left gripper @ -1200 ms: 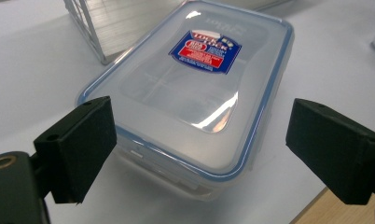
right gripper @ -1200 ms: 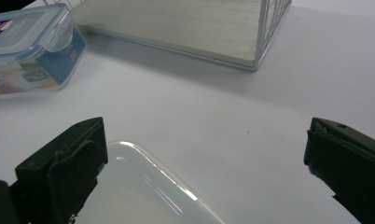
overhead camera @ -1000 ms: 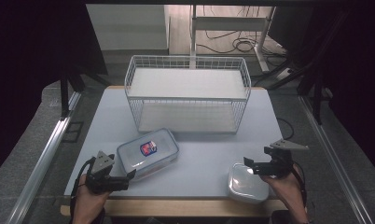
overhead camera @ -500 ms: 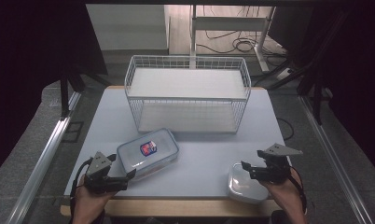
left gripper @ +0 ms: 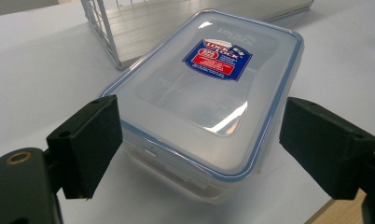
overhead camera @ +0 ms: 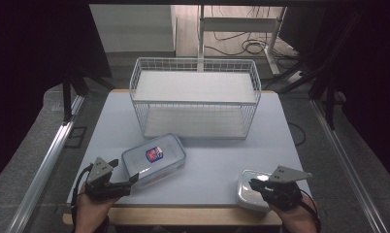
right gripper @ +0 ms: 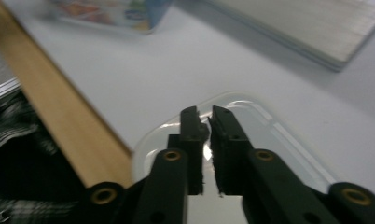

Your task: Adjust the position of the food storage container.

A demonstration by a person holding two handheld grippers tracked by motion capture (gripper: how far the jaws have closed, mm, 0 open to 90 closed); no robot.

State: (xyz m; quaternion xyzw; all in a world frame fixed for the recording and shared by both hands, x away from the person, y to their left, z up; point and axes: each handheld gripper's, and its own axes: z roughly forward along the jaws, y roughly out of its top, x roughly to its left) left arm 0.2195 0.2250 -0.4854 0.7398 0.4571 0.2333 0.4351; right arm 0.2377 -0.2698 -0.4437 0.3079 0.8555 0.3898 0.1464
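The left hand-held gripper (left gripper: 195, 154) was wide open around the food box (left gripper: 209, 93), not touching. The right hand-held gripper (right gripper: 205, 140) (nearly closed, holding nothing) hung over a clear lid (right gripper: 265, 140) by the desk (overhead camera: 217, 160) edge and might knock it off.

Two lidded containers (overhead camera: 154, 159) (overhead camera: 255, 189); one wire basket (overhead camera: 195, 97); seemingly nothing else.

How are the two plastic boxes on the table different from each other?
The labelled container lies near the left gripper and has a blue-edged lid with a red and blue sticker; the plain container at the right front edge has no sticker or blue trim. The left gripper's jaws are open around the labelled one; the right gripper, jaws nearly closed, is over the plain one. Both are clear, rectangular and lidded.
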